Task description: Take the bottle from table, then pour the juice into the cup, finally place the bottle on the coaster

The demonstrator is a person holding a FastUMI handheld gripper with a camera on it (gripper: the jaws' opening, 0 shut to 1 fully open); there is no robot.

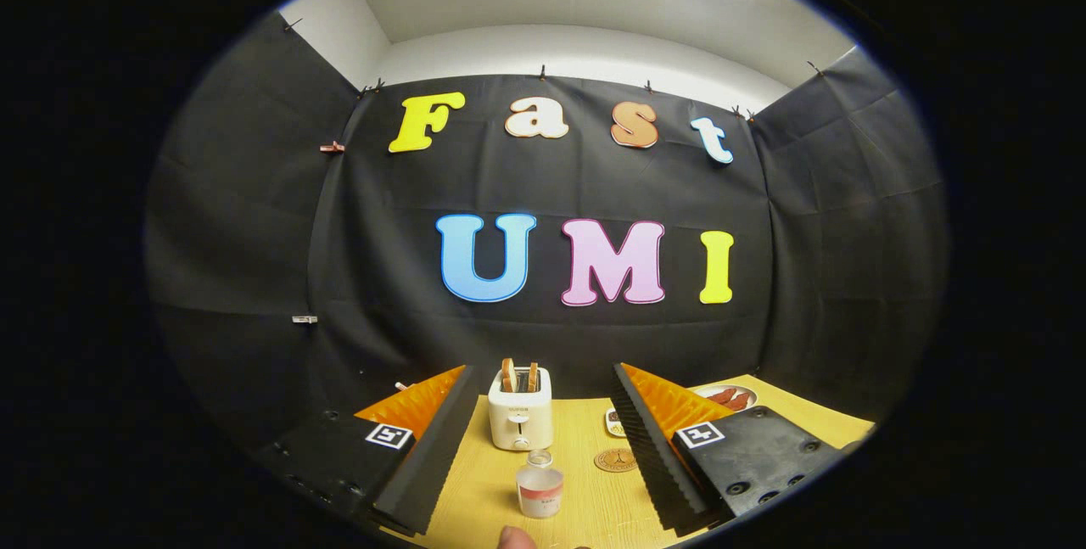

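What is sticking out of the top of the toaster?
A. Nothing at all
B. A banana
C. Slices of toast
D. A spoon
C: two browned slices of toast stand up out of the slots of the toaster, which sits on the table beyond the open gripper and the bottle.

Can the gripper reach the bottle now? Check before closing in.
Probably yes. The gripper is open, and the bottle stands upright between its fingers with nothing in the way. The toaster and coaster lie beyond it.

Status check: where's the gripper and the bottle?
Gripper open, holding nothing. Bottle upright on the table, between the fingers. Toaster beyond it, coaster beside it. Nothing blocking.
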